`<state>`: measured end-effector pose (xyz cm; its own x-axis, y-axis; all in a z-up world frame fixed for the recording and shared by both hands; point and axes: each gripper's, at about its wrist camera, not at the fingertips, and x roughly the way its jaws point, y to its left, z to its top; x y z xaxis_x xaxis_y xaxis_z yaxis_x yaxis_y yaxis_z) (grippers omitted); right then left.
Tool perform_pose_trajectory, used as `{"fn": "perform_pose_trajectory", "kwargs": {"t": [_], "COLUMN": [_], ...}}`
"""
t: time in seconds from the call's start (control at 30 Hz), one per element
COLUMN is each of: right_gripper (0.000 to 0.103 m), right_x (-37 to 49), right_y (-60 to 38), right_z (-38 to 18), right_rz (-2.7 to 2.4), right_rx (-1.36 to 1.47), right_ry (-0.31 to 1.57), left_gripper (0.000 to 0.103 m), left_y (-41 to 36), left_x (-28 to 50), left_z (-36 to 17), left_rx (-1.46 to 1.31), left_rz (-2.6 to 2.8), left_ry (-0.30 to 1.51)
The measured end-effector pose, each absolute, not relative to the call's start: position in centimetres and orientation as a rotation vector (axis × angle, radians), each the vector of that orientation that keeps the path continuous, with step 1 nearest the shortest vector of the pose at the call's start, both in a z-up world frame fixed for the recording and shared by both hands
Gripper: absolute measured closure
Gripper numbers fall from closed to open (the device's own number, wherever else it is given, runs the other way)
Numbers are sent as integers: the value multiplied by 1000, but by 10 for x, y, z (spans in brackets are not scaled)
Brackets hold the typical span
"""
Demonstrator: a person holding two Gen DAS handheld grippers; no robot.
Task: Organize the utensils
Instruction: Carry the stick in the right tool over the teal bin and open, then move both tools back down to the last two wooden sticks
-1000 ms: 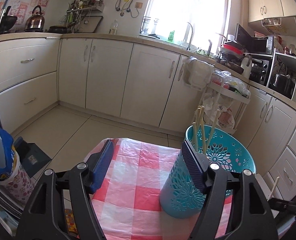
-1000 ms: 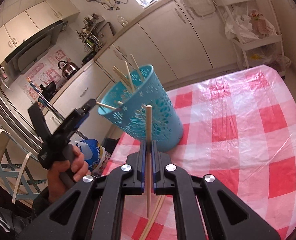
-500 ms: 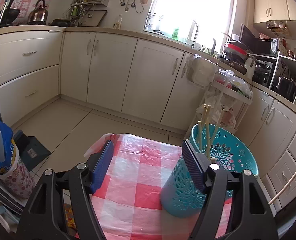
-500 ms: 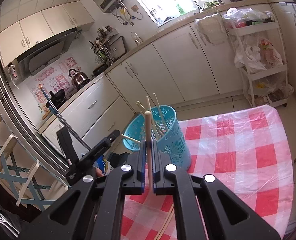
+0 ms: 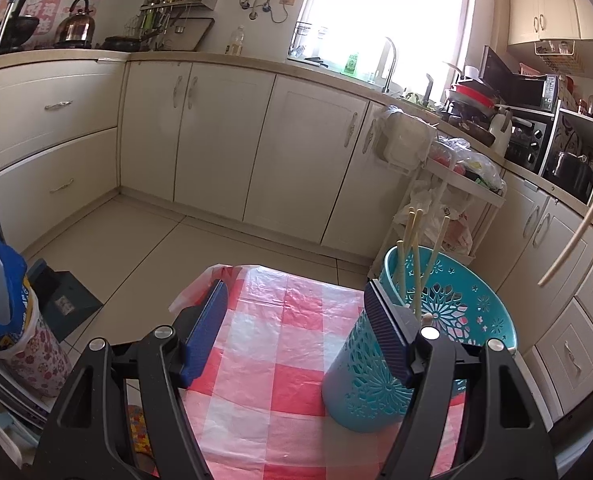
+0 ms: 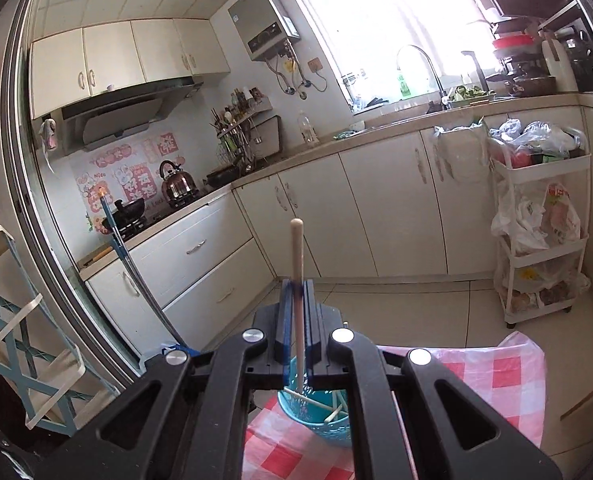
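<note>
A teal perforated utensil holder [image 5: 380, 380] stands on the red-and-white checked tablecloth [image 5: 272, 360] with several wooden chopsticks [image 5: 414, 260] in it. My left gripper [image 5: 296, 332] is open and empty, its right finger beside the holder's rim. My right gripper [image 6: 296, 292] is shut on a wooden chopstick [image 6: 297, 256], held upright above the holder [image 6: 316, 424], which shows below the fingers. That chopstick also shows at the right of the left wrist view [image 5: 576, 224].
White kitchen cabinets [image 5: 224, 140] run along the far walls. A white trolley with bags [image 6: 540, 240] stands right of the table. A blue bag in a floral bin [image 5: 8, 320] sits on the floor at left. A chair frame [image 6: 12, 320] stands at far left.
My right gripper has risen and tilted up with the chopstick, now directly over the holder. The left gripper has stayed open beside the holder, shifting only slightly.
</note>
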<state>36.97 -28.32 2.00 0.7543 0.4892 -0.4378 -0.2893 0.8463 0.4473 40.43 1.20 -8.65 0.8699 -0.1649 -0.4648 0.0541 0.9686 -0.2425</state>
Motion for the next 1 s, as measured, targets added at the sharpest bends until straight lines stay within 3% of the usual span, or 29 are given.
{"fn": "perform_pose_trajectory", "kwargs": {"t": [0.43, 0.63, 0.7, 0.73, 0.87, 1.0], "right_gripper": [97, 95, 71, 67, 64, 63], "right_x": [441, 450, 440, 431, 382, 325], "right_y": [-264, -248, -253, -258, -273, -268], "right_z": [-107, -127, -118, -110, -90, -126], "right_rz": [341, 346, 318, 303, 243, 202], "right_rx": [344, 327, 346, 354, 372, 344], "right_ry": [868, 944, 900, 857, 778, 905], "left_gripper": [35, 33, 33, 32, 32, 31], "left_y": [4, 2, 2, 2, 6, 13], "left_x": [405, 404, 404, 404, 402, 398], "left_z": [-83, -84, -84, -84, -84, -85], "left_rx": [-166, -152, -143, -139, -139, -141], "left_rz": [-98, -100, -101, -100, -93, -78], "left_ry": [520, 532, 534, 534, 538, 541]}}
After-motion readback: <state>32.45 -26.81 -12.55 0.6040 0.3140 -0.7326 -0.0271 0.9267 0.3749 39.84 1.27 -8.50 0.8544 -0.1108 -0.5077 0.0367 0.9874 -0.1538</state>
